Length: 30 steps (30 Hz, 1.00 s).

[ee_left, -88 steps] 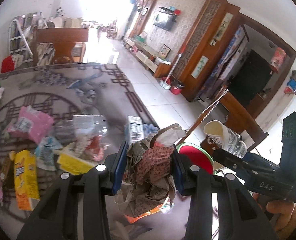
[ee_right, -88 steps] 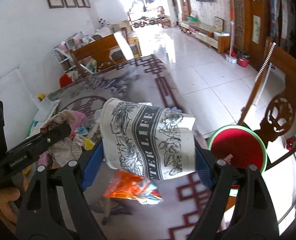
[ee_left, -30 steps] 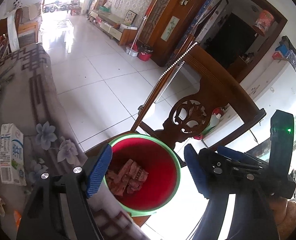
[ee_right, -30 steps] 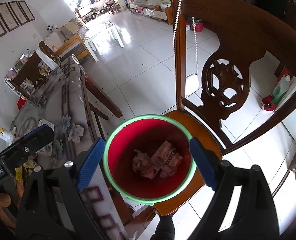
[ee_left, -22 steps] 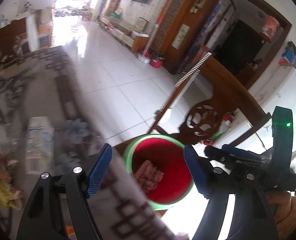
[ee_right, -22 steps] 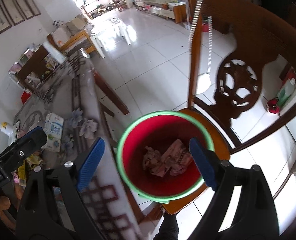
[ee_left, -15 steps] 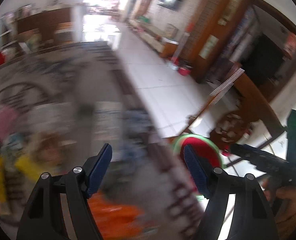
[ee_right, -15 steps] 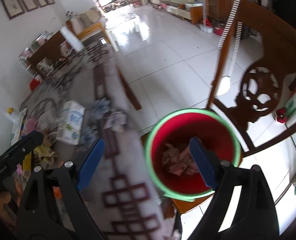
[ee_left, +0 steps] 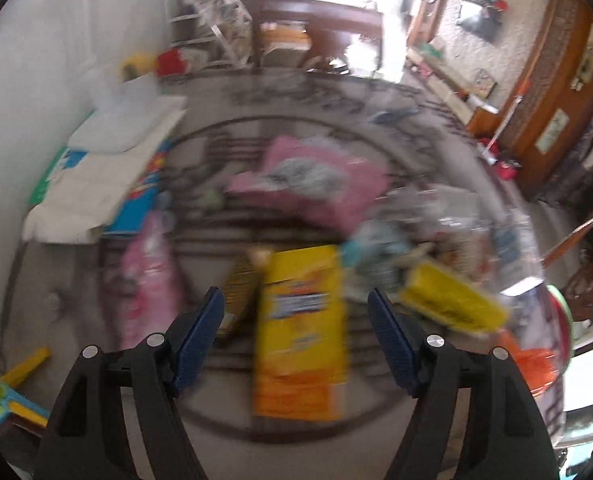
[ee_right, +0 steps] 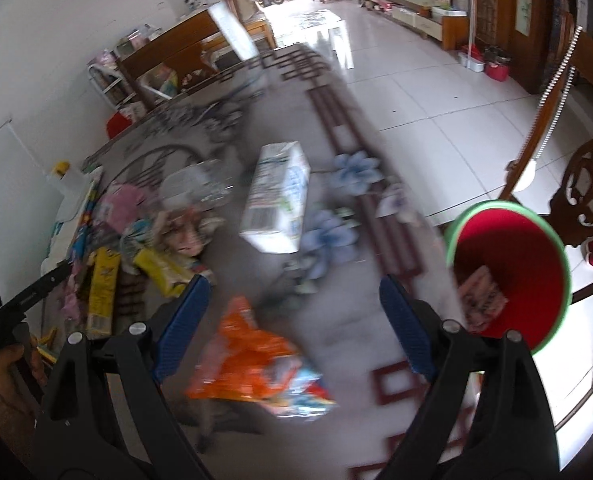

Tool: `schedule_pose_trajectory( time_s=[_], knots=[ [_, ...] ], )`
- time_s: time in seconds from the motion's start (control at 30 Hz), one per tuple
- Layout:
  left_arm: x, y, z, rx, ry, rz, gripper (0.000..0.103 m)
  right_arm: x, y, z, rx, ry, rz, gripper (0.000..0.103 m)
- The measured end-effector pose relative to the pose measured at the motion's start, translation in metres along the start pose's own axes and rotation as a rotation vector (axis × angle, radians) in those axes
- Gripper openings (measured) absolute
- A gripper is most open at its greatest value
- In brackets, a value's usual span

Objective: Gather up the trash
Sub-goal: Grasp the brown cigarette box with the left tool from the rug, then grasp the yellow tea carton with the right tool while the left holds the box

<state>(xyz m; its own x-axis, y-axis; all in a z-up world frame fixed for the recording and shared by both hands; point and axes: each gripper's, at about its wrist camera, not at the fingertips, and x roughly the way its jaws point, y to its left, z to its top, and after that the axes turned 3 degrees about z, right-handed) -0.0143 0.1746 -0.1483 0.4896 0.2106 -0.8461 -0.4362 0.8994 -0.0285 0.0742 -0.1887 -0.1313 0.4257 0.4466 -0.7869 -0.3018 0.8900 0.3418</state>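
Table (ee_right: 336,320): patterned cloth, motion-blurred.
Red bin (ee_right: 508,272): off the table's right edge, scraps inside, partly behind a finger.
Yellow carton (ee_left: 300,336): smeared, below left gripper (ee_left: 296,336), jaws spread, empty.
Orange wrapper (ee_right: 252,360): under right gripper (ee_right: 294,328), spread, empty.

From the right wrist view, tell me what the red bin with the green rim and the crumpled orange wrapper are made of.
Red bin with the green rim: probably plastic, smooth, evenly coloured wall. Crumpled orange wrapper: likely thin plastic film, creased and printed; blur leaves this uncertain.
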Motion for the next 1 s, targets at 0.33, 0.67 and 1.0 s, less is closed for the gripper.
schedule_pose_trajectory(
  time_s=[0.33, 0.67, 1.0],
  knots=[
    [0.057, 0.04, 0.002, -0.029, 0.111, 0.006, 0.046, 0.038, 0.104, -0.006, -0.145, 0.109, 0.144, 0.085],
    [0.074, 0.058, -0.002, -0.119, 0.115, -0.089, 0.021, 0.115, 0.177, -0.018, -0.205, 0.342, 0.238, 0.085],
    [0.037, 0.085, 0.005, -0.185, 0.001, -0.086, 0.021, 0.19, 0.255, -0.029, -0.263, 0.491, 0.263, 0.086]
  ],
)
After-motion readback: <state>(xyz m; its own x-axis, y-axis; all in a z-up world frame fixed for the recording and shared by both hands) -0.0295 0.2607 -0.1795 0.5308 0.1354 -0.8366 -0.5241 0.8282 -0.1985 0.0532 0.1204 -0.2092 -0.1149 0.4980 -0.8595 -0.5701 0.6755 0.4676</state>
